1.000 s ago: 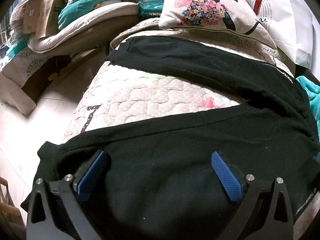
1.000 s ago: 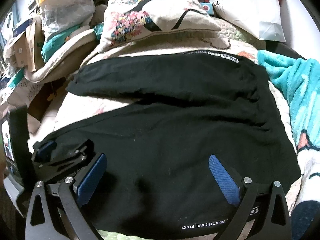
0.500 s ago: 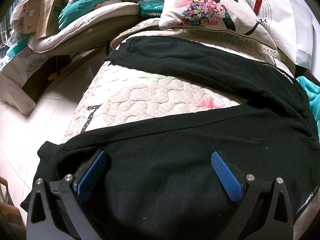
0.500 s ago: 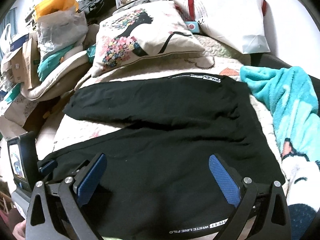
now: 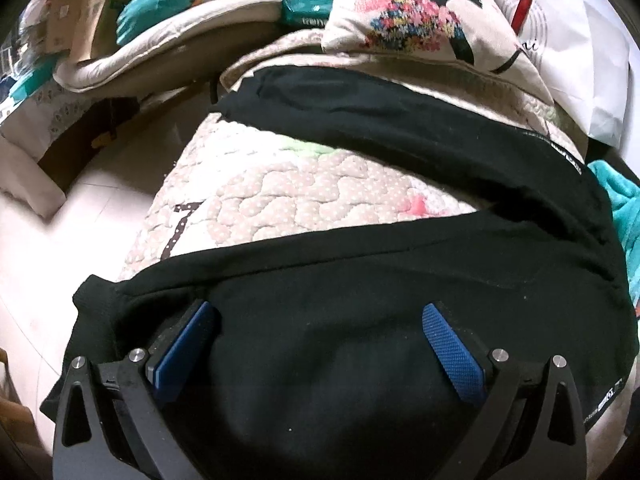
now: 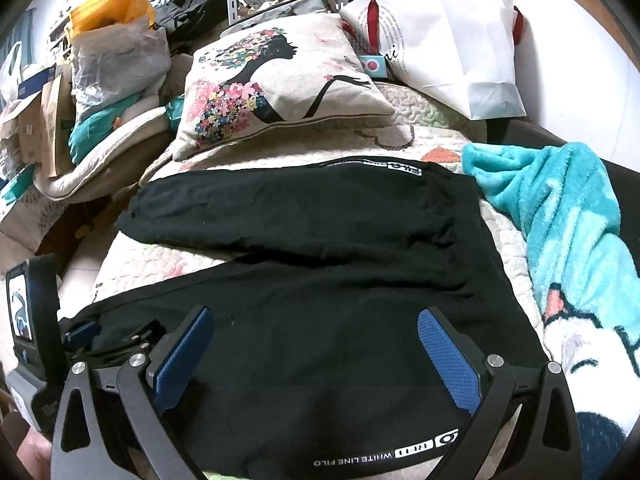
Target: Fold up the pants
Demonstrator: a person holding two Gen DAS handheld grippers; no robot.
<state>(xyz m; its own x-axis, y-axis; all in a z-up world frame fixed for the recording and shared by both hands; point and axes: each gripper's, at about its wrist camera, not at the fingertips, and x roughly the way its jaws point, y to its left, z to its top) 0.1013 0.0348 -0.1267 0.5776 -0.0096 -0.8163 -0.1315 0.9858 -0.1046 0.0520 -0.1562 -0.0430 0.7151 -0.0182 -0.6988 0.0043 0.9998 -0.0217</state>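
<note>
— Two grippers, both spread wide! The left gripper (image 5: 316, 344) has its blue pads (image 5: 452, 356) parted over the near leg of the black pants (image 5: 360, 280), nothing pinched between them.

— And the right gripper (image 6: 312, 348)?

— Same story: fingers (image 6: 444, 356) apart above the dark fabric near the waistband end, printed lettering (image 6: 384, 456) showing just below. In its view the left gripper (image 6: 80, 332) sits at the far left, by the cuff end.

— Where do the pants lie?

— Flat on the quilted bed cover (image 5: 288, 196), legs splayed in a V, cover showing between them. The far leg runs under the edge of a floral pillow (image 6: 276, 84). A teal blanket (image 6: 560, 216) is bunched just beside the waistband, and a white bag (image 6: 448, 40) leans behind the pillow.
</note>
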